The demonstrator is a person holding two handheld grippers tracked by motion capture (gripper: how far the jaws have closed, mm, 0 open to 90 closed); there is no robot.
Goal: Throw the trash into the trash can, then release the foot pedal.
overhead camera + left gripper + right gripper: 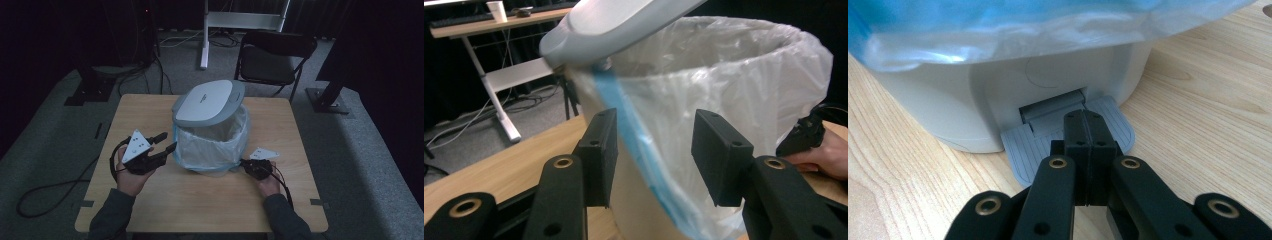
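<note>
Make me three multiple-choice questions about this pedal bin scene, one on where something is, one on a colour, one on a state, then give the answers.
1. Where do the right gripper jaws rest?
A. on the bin's foot pedal
B. on the lid
C. on the chair

2. What colour is the band on the bin liner?
A. red
B. blue
C. green

3. How does the bin's lid stand?
A. flat shut
B. lying on the table
C. raised

Answers:
1. A: the right gripper view shows the shut jaws on the ribbed grey pedal.
2. B: a blue strip runs down the clear plastic.
3. C: the lid tilts up above the liner's open mouth.
</note>
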